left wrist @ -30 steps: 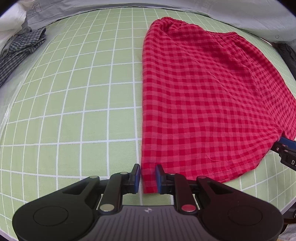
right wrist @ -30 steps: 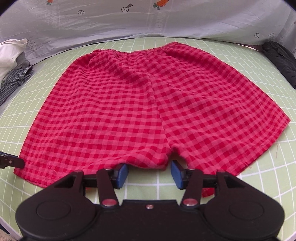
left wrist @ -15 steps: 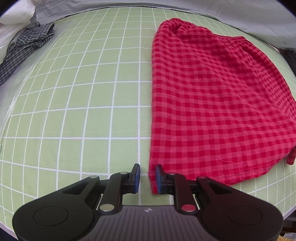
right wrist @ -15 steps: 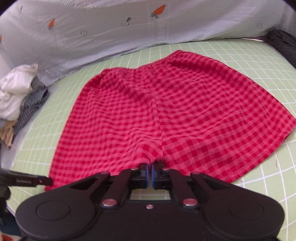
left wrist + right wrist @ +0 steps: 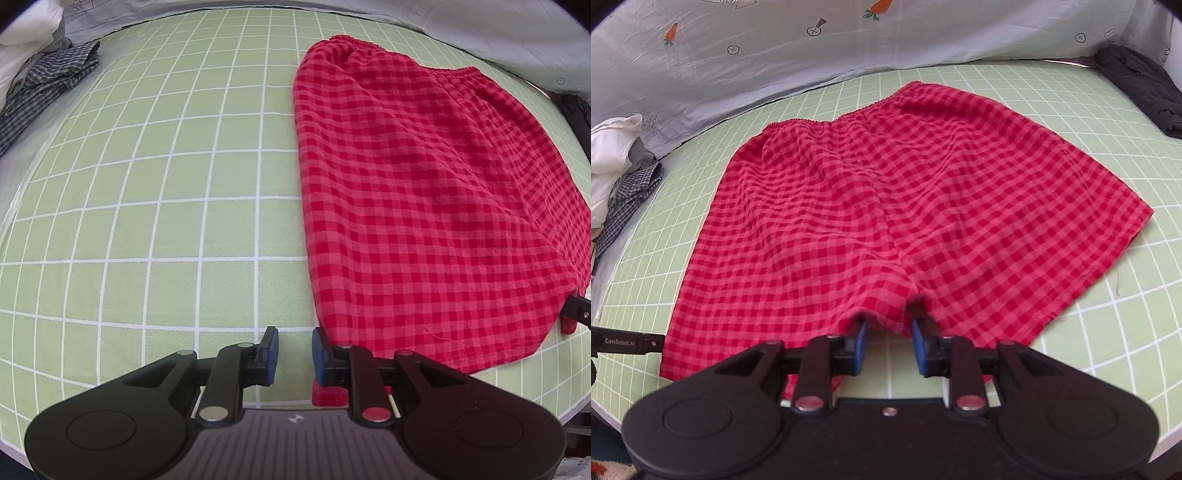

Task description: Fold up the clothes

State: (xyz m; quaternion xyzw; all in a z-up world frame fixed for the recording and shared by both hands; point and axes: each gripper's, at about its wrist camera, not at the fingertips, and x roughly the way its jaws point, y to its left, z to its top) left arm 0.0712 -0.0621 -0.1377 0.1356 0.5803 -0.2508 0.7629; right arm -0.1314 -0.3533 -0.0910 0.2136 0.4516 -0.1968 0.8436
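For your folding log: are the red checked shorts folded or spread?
Spread: the red checked shorts lie flat on the green mat, waistband and both legs showing.

crinkled woven cloth shorts [image 5: 886,206] (red check), matt soft mat [image 5: 147,221], matt black plastic grippers

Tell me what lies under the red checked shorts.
The red checked shorts lie flat on the green grid mat, which shows all around them. Whether anything else sits beneath the fabric cannot be seen.
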